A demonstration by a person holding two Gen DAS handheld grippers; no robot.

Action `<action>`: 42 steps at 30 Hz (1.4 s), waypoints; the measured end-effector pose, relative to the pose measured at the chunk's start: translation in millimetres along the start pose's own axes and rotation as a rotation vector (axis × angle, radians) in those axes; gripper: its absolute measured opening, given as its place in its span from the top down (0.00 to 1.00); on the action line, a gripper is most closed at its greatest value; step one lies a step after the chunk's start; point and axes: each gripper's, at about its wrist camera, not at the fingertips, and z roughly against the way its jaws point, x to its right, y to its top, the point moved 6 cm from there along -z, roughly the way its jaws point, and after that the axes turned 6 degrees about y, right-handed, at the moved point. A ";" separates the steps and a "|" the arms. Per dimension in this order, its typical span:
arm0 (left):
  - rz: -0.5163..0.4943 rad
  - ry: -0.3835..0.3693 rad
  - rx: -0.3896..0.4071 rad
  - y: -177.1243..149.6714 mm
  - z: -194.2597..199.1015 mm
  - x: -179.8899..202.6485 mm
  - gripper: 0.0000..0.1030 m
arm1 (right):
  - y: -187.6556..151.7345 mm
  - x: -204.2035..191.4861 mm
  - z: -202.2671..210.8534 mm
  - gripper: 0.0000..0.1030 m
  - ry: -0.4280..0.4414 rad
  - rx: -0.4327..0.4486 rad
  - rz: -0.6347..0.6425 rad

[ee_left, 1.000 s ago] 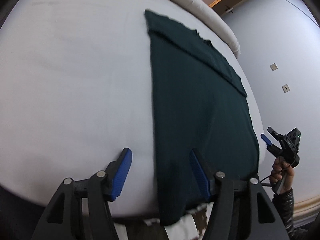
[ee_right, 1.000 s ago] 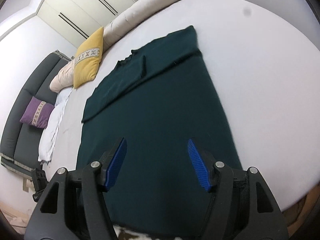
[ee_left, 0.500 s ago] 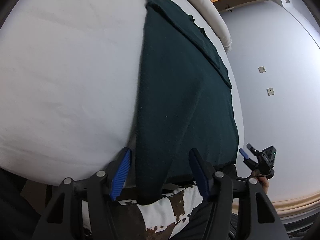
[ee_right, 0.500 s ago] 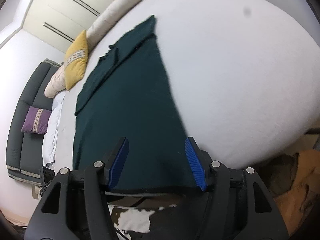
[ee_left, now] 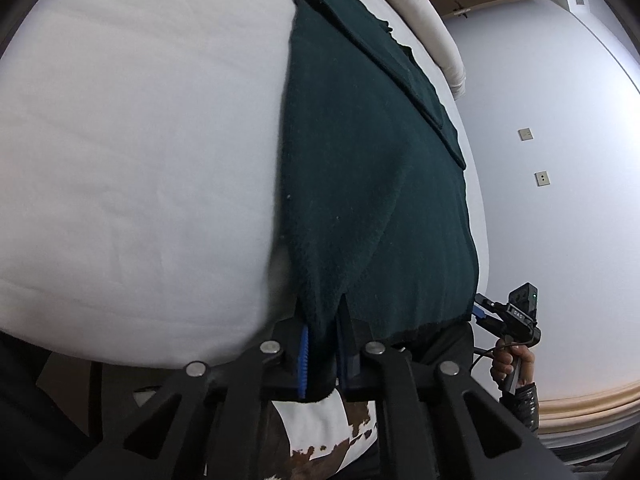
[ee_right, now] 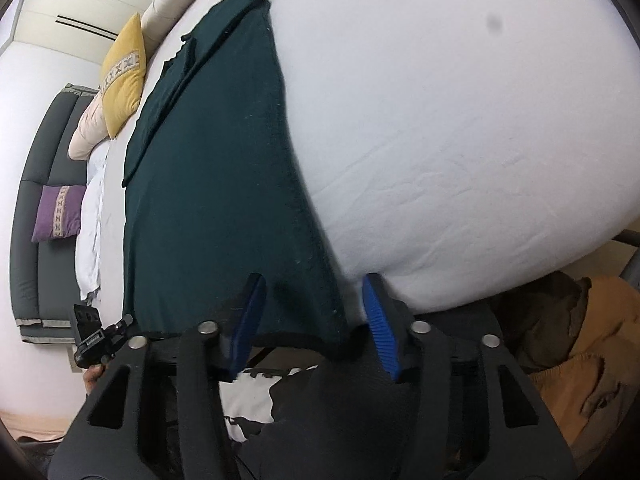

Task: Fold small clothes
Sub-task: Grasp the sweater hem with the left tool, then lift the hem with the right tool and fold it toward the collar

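Note:
A dark green garment (ee_left: 372, 168) lies flat on the white bed (ee_left: 140, 140), with a folded part at its far end. My left gripper (ee_left: 322, 360) is shut on the garment's near left corner at the bed's edge, and the cloth bunches up between its blue pads. In the right wrist view the garment (ee_right: 208, 184) reaches down to my right gripper (ee_right: 314, 324). Its jaws are closing with the near right corner between them, and the pads stand apart from the cloth. Each gripper also shows small in the other's view: right gripper (ee_left: 508, 312), left gripper (ee_right: 100, 336).
A yellow pillow (ee_right: 122, 76) and a beige bolster (ee_right: 172, 4) lie at the bed's far end. A grey sofa (ee_right: 36, 248) with a purple cushion (ee_right: 56, 212) stands at the left. Brown clothes (ee_right: 580, 340) are heaped by the bed's right edge. Cow-patterned fabric (ee_right: 248, 400) lies below the grippers.
My left gripper has shut on the garment's near left corner. My right gripper has come down to the near right corner, and its jaws have narrowed around the cloth.

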 end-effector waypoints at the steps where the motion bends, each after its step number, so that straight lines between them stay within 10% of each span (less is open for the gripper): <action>1: 0.001 -0.003 0.003 -0.7 0.9 -0.6 0.90 | -0.5 1.5 -0.2 0.63 0.015 -0.019 0.008; 11: 0.003 -0.003 0.028 -1.6 8.9 -2.7 0.91 | -16.5 4.2 -9.9 0.93 0.084 -0.063 0.017; 27: 0.074 -0.121 0.097 5.9 46.1 6.0 0.92 | -13.7 -25.6 37.0 0.95 0.161 0.112 0.054; 42: 0.148 -0.359 0.240 85.1 93.8 45.3 0.92 | 73.1 -108.0 94.3 0.95 0.370 0.331 0.049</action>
